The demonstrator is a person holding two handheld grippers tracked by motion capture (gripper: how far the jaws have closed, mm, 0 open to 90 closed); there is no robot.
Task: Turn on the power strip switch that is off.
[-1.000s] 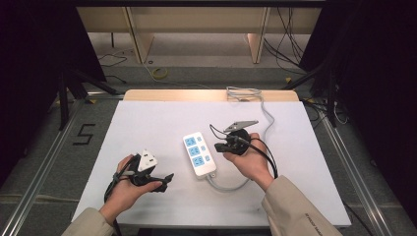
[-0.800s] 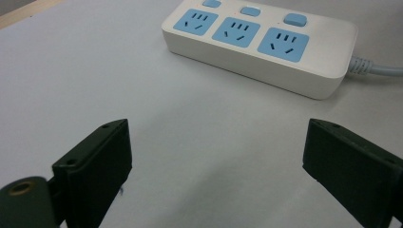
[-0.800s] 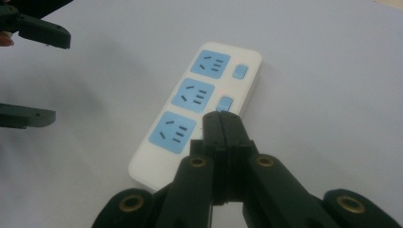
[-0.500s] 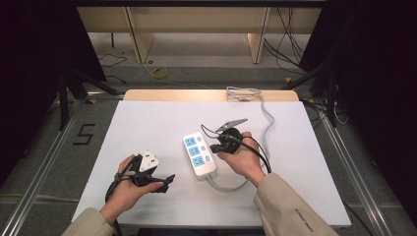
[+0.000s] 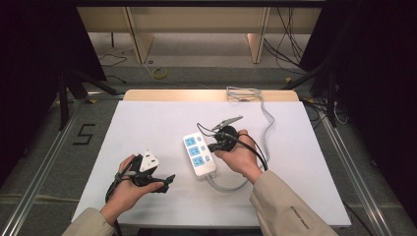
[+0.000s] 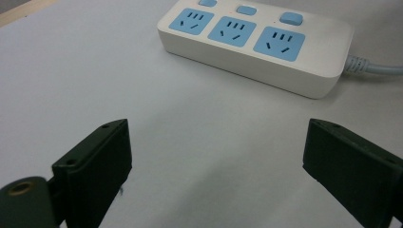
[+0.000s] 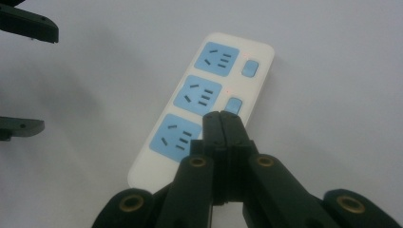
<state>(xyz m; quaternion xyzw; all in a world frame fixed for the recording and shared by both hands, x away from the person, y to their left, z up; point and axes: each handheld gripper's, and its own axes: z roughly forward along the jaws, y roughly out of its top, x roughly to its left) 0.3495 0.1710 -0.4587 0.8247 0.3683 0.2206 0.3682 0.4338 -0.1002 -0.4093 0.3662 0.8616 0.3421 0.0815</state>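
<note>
right gripper (image 7: 222, 118): jaws together, tip over middle blue switch | white plastic three-socket power strip (image 5: 199, 153): long axis near-far, just left | left gripper (image 6: 216, 161): jaws apart, farther left

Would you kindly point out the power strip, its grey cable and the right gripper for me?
power strip (image 6: 266, 52), left gripper view, white top face between the blue sockets.
grey cable (image 5: 268, 118), high view, stretch running up the table.
right gripper (image 7: 222, 124), right gripper view, tips of the shut jaws.
</note>
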